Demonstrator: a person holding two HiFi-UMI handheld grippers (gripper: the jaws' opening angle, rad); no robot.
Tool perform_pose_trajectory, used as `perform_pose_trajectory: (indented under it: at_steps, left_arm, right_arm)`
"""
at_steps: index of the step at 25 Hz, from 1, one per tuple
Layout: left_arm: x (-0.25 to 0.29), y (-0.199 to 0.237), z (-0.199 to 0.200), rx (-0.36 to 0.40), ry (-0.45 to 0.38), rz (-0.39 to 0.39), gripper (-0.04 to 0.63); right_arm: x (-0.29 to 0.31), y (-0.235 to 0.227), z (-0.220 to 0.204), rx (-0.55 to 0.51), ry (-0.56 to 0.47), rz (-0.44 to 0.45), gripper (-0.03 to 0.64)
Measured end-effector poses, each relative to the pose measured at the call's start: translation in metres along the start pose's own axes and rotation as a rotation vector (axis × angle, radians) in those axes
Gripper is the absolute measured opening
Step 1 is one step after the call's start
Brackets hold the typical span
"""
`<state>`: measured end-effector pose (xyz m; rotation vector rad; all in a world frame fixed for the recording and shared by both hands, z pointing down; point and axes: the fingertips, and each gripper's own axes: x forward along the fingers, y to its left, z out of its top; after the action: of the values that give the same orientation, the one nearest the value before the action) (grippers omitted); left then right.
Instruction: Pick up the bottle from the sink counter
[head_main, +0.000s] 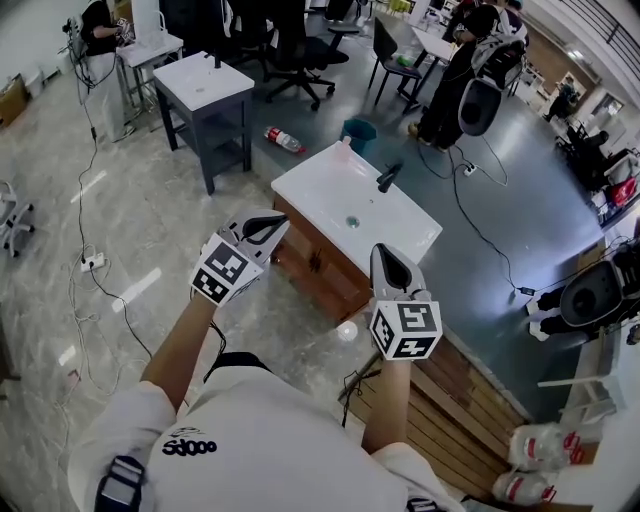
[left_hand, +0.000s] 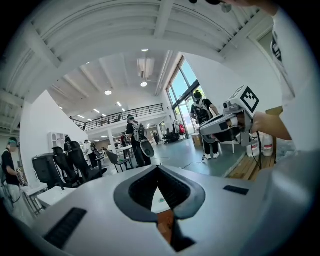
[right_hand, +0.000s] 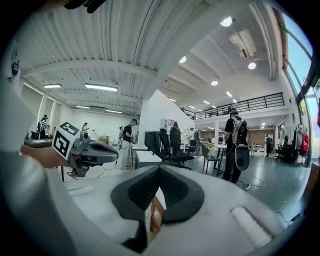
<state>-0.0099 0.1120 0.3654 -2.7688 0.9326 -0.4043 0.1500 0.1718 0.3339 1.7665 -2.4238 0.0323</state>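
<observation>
I hold left claw (head_main: 268, 226) and right claw (head_main: 384, 254) closed, empty, raised short of centre-frame tabletop (head_main: 312, 186): likely bottle (head_main: 343, 148) at far corner, unreached.

Head view steeply above sink counter (head_main: 318, 182)

okay, i've got the sink counter (head_main: 310, 187) ahead of me: a white rectangular top on a brown wooden cabinet, standing at an angle on the floor. there's a basin (head_main: 352, 215) sunk in the middle of the top, with a dark tap (head_main: 388, 177) at its far edge. the bottle (head_main: 343, 148) sits at the far corner of the top. it's small, pale pinkish and seemingly upright, too tiny for me to make out more.
</observation>
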Motion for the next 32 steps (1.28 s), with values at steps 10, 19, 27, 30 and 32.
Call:
perform_pose_trajectory:
  at_steps: [10, 19, 27, 30, 32]
  left_arm:
    - [0.005, -0.012, -0.012, -0.053, 0.027, 0.015, 0.006]
    - [0.031, 0.006, -0.022, -0.042, 0.046, 0.004, 0.006]
    - [0.074, 0.051, -0.029, -0.038, 0.032, -0.012, 0.006]
    - [0.088, 0.070, -0.033, -0.043, 0.039, -0.024, 0.006]
    - [0.097, 0.085, -0.033, -0.044, 0.034, -0.027, 0.006]
  right_arm:
    - [-0.005, -0.007, -0.017, 0.006, 0.034, 0.038, 0.011]
    - [0.027, -0.017, -0.023, 0.018, 0.054, 0.044, 0.011]
    - [0.082, -0.037, -0.019, 0.016, 0.062, 0.020, 0.011]
    - [0.104, -0.043, -0.018, 0.024, 0.071, 0.011, 0.011]
    - [0.119, -0.046, -0.016, 0.028, 0.075, 0.006, 0.011]
